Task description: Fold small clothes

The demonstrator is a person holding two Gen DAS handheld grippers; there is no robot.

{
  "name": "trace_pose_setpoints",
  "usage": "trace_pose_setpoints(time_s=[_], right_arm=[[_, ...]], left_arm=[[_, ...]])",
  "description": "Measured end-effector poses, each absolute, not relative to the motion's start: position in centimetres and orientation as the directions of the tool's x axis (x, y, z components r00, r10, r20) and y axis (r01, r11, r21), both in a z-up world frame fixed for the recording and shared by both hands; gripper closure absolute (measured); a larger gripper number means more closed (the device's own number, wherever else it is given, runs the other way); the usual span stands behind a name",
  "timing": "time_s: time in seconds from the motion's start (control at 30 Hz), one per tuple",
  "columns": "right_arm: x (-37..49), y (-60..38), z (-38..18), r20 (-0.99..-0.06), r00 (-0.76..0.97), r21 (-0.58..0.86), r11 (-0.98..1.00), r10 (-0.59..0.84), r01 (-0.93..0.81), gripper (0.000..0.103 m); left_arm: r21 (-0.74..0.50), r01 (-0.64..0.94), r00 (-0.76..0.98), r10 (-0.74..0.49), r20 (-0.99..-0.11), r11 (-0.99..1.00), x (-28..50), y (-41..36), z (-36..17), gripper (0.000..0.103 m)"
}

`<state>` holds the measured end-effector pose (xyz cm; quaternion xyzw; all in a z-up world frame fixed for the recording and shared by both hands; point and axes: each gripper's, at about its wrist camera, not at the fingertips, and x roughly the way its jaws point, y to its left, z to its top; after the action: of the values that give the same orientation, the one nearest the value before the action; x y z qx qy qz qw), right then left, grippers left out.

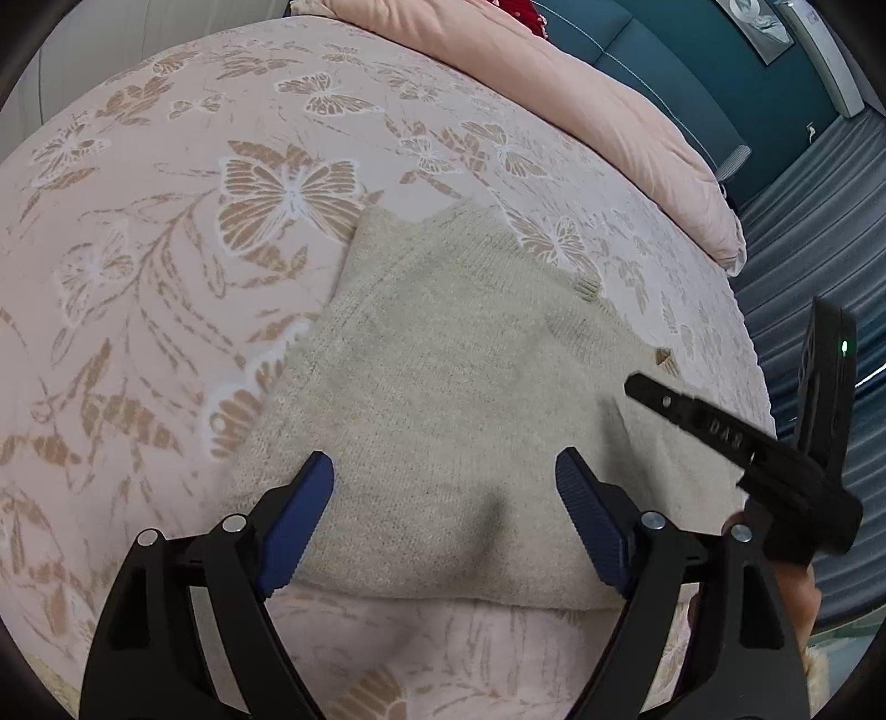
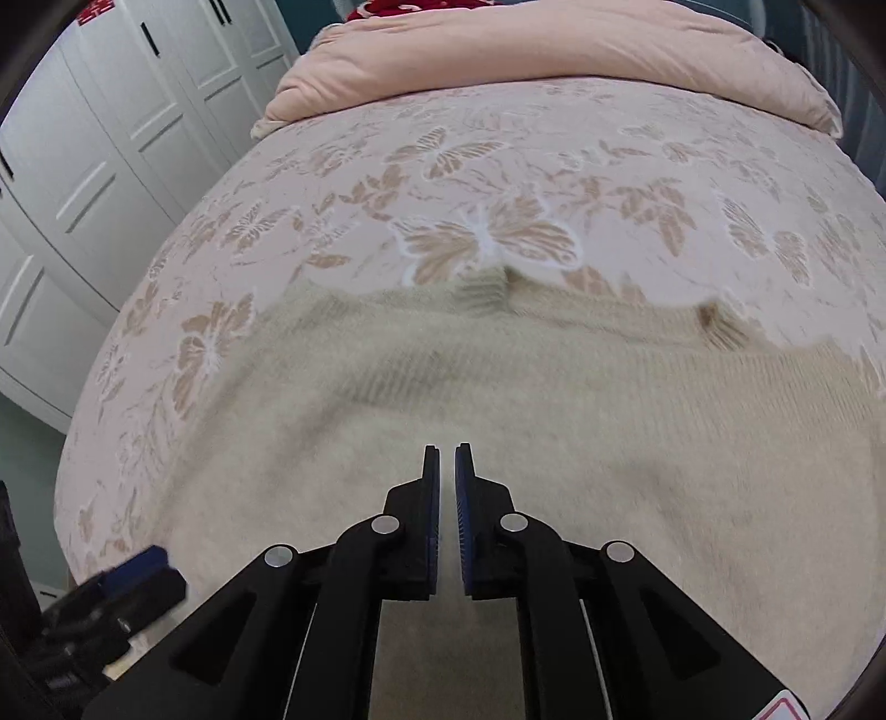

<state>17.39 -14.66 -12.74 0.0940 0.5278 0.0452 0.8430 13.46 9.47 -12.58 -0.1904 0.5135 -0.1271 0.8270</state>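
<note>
Right wrist: blurred sweater (image 2: 498,399) edge.

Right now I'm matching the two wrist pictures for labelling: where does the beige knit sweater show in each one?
Left wrist view: the beige knit sweater fills the centre and lower middle, lying between the open fingers of the left gripper.
Right wrist view: the sweater spans the whole lower half, under the right gripper.
Shared landmark: the pink folded duvet beyond the butterfly bedspread.
</note>
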Motion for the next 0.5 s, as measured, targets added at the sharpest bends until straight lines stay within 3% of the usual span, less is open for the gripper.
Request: trace_pose_setpoints(time_s=[0.17,0.37,0.5], right_arm=[[20.4,-13.4,-16.9,-0.915,0.386,0.132,0.991,0.116,0.016,0.094],[20.1,-15.4,-12.5,-0.874,0.443,0.246,0.968,0.200,0.050,0.094],[14.8,-19.7,-12.0,-0.868,0.480,0.209,0.971,0.128,0.119,0.091]], left_arm=[[-0.426,0.008,0.447,-0.385,-0.808,0.905,13.3,8.9,-12.5,0.020],[-0.412,0.004,0.436,-0.372,-0.820,0.911,13.1,8.3,-12.5,0.019],[-0.438,-0.001,0.444,-0.392,-0.806,0.899,12.9,8.9,-12.7,0.018]])
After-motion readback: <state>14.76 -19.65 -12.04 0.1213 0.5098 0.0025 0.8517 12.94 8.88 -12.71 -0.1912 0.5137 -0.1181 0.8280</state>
